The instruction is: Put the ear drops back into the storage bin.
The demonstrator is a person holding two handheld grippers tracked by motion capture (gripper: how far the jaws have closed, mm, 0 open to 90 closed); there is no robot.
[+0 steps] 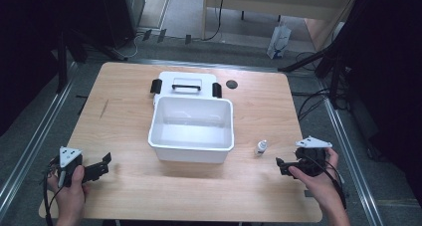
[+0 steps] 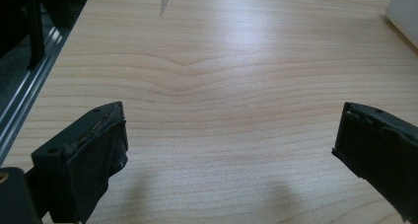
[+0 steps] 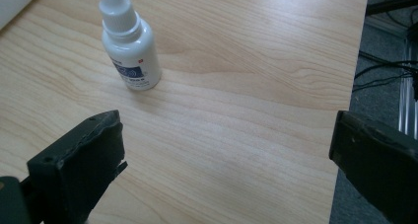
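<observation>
Since the small dropper bottle stands upright on the table just right of the white bin, and the right gripper, spread wide like the left gripper, sits off-line, a careless approach could topple it.

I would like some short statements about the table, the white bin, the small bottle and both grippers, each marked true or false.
1. The white bin is empty. True.
2. The small bottle lies on its side. False: it stands upright.
3. The right gripper is shut on the bottle. False: its jaws are open, with the bottle ahead of them.
4. The left gripper is open above bare table. True.
5. The lid lies behind the bin. True.
</observation>
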